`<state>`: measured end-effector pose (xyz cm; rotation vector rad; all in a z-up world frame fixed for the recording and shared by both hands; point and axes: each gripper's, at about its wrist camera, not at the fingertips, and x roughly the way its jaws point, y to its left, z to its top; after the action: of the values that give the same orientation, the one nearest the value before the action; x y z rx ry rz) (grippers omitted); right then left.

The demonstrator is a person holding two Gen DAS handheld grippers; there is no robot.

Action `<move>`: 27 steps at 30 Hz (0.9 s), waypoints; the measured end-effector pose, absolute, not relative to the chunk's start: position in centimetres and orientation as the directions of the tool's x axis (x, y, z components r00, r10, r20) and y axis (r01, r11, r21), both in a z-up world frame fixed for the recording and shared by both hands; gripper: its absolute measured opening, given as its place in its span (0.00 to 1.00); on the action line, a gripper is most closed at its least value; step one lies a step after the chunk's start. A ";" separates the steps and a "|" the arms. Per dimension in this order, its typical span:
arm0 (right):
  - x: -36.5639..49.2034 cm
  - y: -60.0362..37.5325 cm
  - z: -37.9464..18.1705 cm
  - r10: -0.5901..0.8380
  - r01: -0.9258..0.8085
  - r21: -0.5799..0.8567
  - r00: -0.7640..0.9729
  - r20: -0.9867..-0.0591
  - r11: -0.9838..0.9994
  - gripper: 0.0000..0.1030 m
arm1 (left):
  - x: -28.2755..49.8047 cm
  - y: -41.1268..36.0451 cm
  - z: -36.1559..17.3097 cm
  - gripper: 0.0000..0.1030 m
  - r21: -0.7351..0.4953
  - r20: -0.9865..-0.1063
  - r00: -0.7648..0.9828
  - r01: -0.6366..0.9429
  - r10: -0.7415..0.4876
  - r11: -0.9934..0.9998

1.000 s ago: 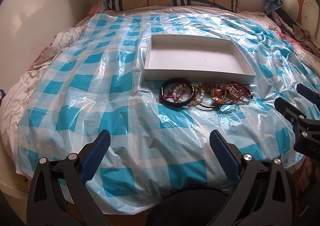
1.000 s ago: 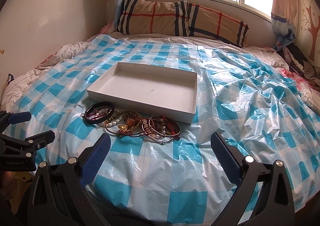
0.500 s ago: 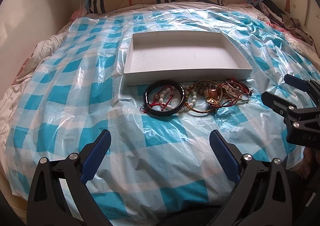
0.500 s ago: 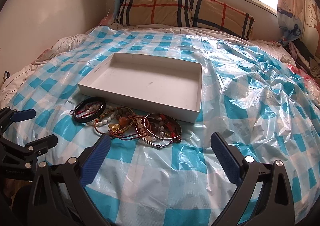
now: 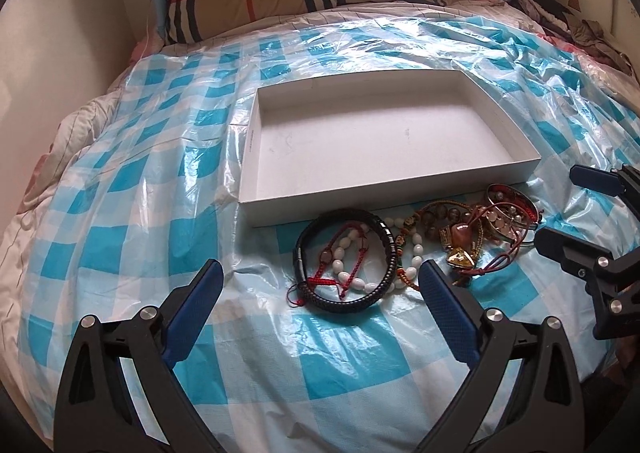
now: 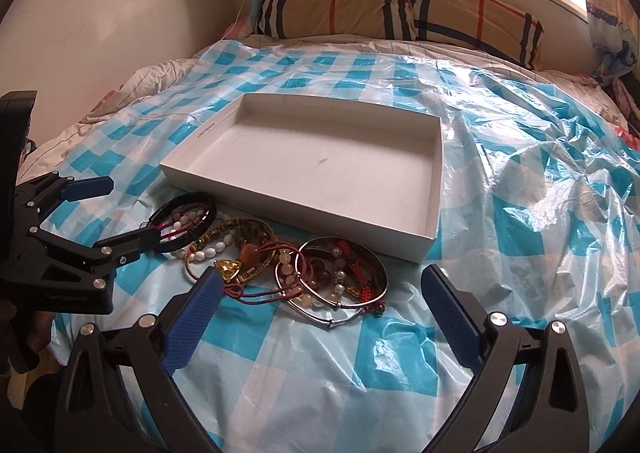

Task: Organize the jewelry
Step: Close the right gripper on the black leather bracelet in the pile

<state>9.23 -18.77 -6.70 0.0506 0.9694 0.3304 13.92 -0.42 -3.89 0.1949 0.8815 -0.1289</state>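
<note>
Gaping wide and empty, the left gripper (image 5: 318, 287) hovers over the black bracelet (image 5: 344, 259); the right gripper (image 6: 320, 291), equally spread, frames the silver bangles (image 6: 340, 279). The jewelry heap (image 5: 420, 245) runs left-right along the white tray (image 5: 384, 197)'s near wall, pillows (image 6: 396, 7) beyond

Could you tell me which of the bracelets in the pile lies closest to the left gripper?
The black braided bracelet, the large dark loop at the pile's left end, directly ahead of the open left gripper; the beaded and metal ones lie further right.
</note>
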 end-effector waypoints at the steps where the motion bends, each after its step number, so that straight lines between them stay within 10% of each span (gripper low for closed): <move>1: 9.6 -18.7 -7.0 0.312 -0.259 0.204 0.509 -0.802 0.944 0.83 | 14.0 0.2 -3.9 0.92 0.108 -0.778 0.627 0.181 -0.030 0.977; 10: 10.4 -18.3 -8.7 0.393 -0.294 0.284 0.442 -0.806 0.913 0.09 | 13.3 2.6 -4.2 0.92 0.099 -0.787 0.616 0.162 -0.022 0.982; 24: 7.6 -22.5 -4.6 0.521 -0.250 0.462 0.513 -0.682 0.851 0.03 | 12.1 0.6 -4.3 0.92 0.066 -0.774 0.616 0.308 -0.146 0.949; 27: 7.2 -23.2 -4.1 0.537 -0.237 0.492 0.516 -0.667 0.838 0.03 | 12.3 -1.0 -4.5 0.79 0.102 -0.760 0.628 0.371 -0.168 0.923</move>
<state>7.24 -23.20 -4.15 0.3619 0.9188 0.4769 12.30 -0.97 -4.47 0.2601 0.8382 -0.3127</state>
